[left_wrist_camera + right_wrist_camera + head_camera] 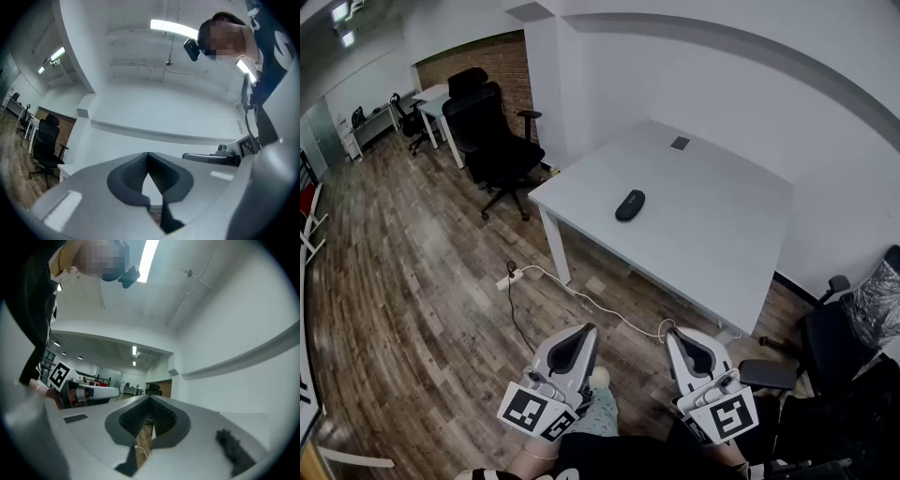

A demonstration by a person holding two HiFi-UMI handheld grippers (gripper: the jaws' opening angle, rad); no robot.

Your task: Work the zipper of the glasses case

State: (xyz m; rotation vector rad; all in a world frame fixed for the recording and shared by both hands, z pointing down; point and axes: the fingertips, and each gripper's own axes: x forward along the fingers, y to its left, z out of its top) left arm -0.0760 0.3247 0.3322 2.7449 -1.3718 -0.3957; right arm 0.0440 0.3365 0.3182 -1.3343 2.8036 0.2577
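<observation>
- Jaws of the left gripper (584,331) and the right gripper (673,337) are pressing together on nothing, near the person.
- The black oval glasses case (630,204) is lying on the far white table (712,234), well apart from both.

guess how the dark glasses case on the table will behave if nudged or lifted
The glasses case lies flat and low on the table, so it should slide rather than tip or roll. Small beside the tabletop, it is probably light. Pushed off-centre, it may spin.
</observation>
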